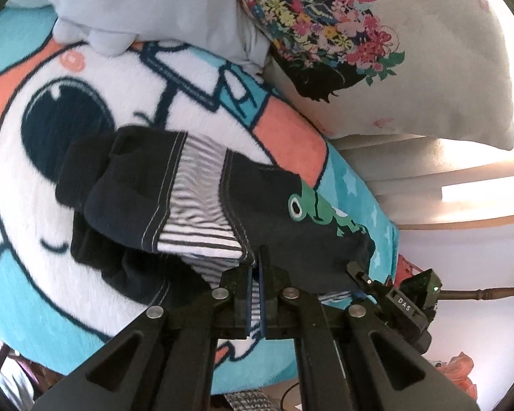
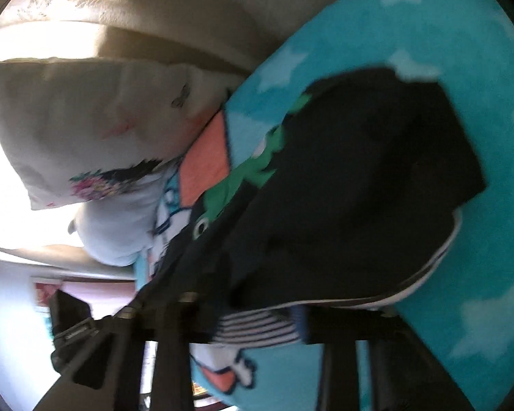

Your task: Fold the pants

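One pants (image 1: 188, 198), bunched, on blanket (image 1: 34, 291)

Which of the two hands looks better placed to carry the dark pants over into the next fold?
Left, probably. The left gripper has its jaws shut on the pants at the striped edge. The right gripper view is blurred, so its grip is unclear.

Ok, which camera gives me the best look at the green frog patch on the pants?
The left wrist view: the frog patch is sharp there, its white eye plain against the dark pants, just beyond the shut left gripper. The right wrist view shows the frog patch too, but smeared by motion blur.
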`<state>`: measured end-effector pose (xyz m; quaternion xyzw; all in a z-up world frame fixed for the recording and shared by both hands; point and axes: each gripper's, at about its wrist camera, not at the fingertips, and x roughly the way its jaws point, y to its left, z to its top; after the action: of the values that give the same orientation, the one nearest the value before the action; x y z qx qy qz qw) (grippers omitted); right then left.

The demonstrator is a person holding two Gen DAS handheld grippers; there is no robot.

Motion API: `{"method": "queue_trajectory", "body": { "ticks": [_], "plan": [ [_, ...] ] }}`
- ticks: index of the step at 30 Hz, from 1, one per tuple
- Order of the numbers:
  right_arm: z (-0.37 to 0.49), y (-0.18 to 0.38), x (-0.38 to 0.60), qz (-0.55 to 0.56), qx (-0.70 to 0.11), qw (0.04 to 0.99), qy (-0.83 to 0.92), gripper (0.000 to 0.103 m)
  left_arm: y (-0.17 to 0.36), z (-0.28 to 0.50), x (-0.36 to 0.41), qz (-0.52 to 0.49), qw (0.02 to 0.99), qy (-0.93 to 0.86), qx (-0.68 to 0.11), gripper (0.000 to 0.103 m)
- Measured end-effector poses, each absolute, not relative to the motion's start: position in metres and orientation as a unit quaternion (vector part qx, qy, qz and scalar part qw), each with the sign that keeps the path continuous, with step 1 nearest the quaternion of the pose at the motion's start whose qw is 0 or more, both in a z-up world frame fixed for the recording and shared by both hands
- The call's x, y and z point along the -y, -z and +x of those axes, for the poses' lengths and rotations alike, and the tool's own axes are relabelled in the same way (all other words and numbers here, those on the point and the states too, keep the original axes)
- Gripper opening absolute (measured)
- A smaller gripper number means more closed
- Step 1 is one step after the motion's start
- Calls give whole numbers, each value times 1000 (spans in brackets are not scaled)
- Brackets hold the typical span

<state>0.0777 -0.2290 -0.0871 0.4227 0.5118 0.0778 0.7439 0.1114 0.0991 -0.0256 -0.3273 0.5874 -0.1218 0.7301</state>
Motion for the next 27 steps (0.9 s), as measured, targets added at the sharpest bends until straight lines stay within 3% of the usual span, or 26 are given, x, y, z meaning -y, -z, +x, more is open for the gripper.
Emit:
{"method": "queue_trajectory", "body": {
  "ticks": [11,14,16,19,24,27],
  "plan": [
    [167,34,231,341,-476,807,-73,20,12,195,-96,-249,790,96,-552,6],
    [195,34,235,322,-480,815,-44,36,19,213,-102,-259,779,100,-562,14],
    [204,34,241,303,-481,823,-21,56,22,216,-109,-269,772,108,-566,22],
    [204,33,252,301,-478,825,-10,59,18,217,-122,-267,778,107,-559,33],
    [182,32,275,319,-469,823,-7,67,7,212,-153,-303,777,107,-541,38],
    [158,34,279,314,-472,824,-5,70,6,192,-170,-306,782,93,-535,50]
  ]
}}
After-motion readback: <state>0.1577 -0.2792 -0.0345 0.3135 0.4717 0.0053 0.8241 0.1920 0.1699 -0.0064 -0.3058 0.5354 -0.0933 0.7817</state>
